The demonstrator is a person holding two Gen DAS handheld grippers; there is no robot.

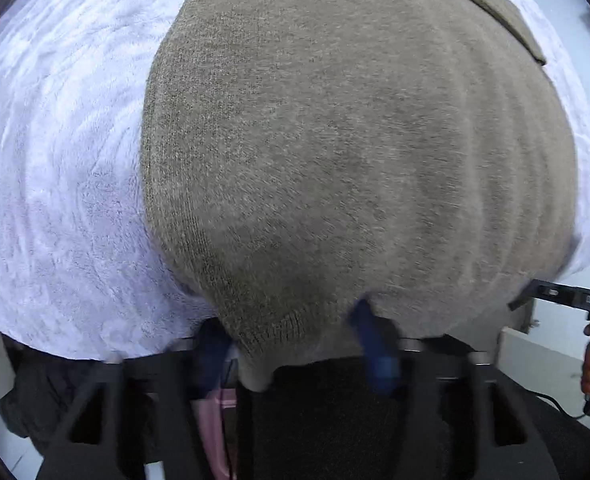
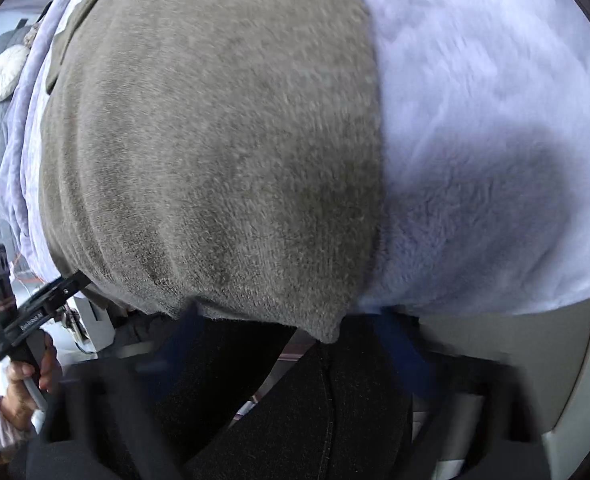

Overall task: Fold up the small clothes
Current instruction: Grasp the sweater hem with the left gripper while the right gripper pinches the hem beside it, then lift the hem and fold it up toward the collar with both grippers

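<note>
The olive-brown knit garment (image 1: 335, 152) lies flat on the pale lavender fleece blanket (image 1: 55, 168), its near hem corner reaching between your left gripper (image 1: 291, 344)'s spread blue fingers (image 1: 371, 340), while your right gripper (image 2: 295, 332) is too blurred to tell its state.

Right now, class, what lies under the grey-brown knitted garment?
A pale lilac fleecy blanket shows beside the grey-brown knitted garment and runs beneath it. Whatever else lies under the garment's middle is covered.
</note>
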